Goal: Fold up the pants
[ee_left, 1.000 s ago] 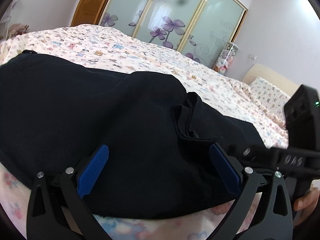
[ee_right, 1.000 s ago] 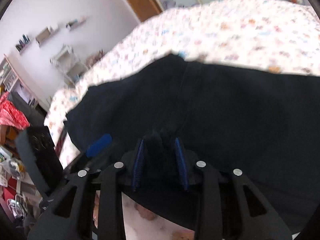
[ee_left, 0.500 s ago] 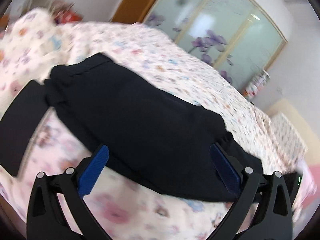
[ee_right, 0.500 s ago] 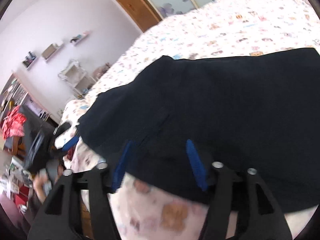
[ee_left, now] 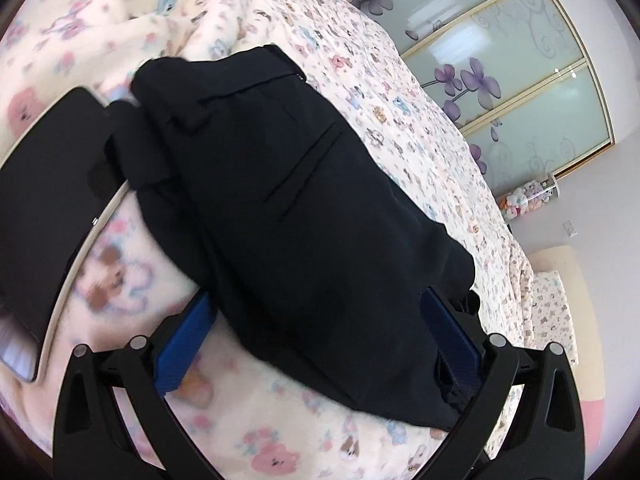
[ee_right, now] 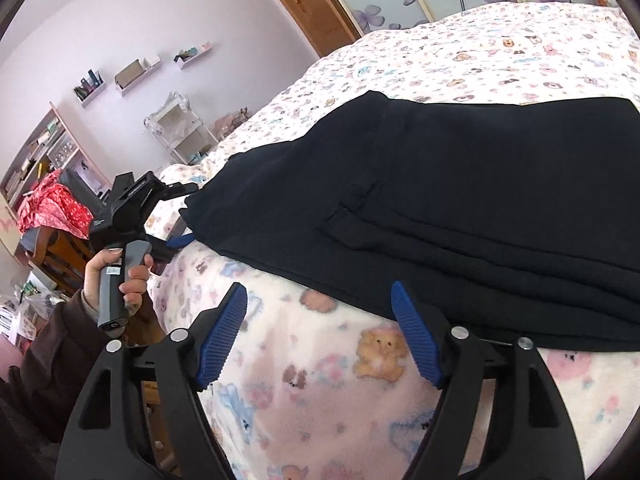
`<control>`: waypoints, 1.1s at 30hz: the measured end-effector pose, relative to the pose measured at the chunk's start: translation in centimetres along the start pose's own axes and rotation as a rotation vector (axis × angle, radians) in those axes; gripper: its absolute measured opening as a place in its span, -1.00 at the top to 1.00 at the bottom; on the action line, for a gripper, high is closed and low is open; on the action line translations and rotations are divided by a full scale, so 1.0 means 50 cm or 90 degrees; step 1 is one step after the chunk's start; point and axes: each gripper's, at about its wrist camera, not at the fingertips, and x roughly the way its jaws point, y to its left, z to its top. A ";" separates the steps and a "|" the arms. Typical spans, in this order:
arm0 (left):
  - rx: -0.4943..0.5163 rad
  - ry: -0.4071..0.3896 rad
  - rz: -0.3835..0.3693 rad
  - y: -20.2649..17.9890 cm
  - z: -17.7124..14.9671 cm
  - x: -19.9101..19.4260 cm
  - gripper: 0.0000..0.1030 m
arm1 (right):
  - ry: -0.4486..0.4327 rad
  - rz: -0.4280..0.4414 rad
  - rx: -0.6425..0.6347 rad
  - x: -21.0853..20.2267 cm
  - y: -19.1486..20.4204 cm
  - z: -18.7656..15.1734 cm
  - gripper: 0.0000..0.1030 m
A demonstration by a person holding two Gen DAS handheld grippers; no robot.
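The dark navy pants (ee_left: 288, 200) lie folded in several layers on the floral bedspread, near the bed's front edge; they also show in the right wrist view (ee_right: 460, 200). My left gripper (ee_left: 316, 332) is open, its blue pads either side of the pants' near end, which lies between them. In the right wrist view the left gripper (ee_right: 176, 240) sits at the pants' left end, held by a hand. My right gripper (ee_right: 320, 320) is open and empty, just in front of the pants' front edge over the bedspread.
The bedspread (ee_right: 500, 48) stretches far behind the pants. A black flat device (ee_left: 44, 184) lies at the left beside the pants. Wardrobe doors (ee_left: 500, 60) stand beyond the bed. Shelves and clutter (ee_right: 52, 184) stand off the bed's left side.
My right gripper has let go of the pants fabric, opened and pulled back off the edge. My left gripper has swung left to the pants' end, still open.
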 end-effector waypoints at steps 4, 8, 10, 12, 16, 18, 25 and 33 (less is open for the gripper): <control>0.025 -0.008 0.027 -0.034 0.030 0.025 -0.93 | -0.002 0.014 -0.005 -0.007 0.003 -0.008 -0.49; 0.034 -0.022 0.104 -0.048 0.033 0.038 -0.55 | 0.000 0.012 -0.026 -0.017 0.003 -0.019 -0.49; 0.022 -0.037 0.132 -0.044 0.032 0.037 -0.29 | -0.003 0.013 -0.026 -0.023 -0.004 -0.025 -0.49; 0.015 -0.055 0.150 -0.043 0.028 0.027 0.14 | -0.009 0.019 -0.016 -0.028 -0.013 -0.030 -0.49; 0.067 -0.093 0.181 -0.072 0.019 0.002 0.44 | -0.023 0.030 -0.006 -0.035 -0.025 -0.032 -0.49; 0.112 -0.119 0.201 -0.111 0.011 -0.007 0.58 | -0.034 0.035 -0.005 -0.040 -0.030 -0.032 -0.49; 0.286 -0.191 0.211 -0.291 -0.024 -0.021 0.70 | -0.100 0.066 0.044 -0.080 -0.070 -0.028 -0.49; 0.511 -0.200 0.148 -0.518 -0.159 0.031 0.73 | -0.232 -0.014 0.092 -0.194 -0.125 -0.009 -0.61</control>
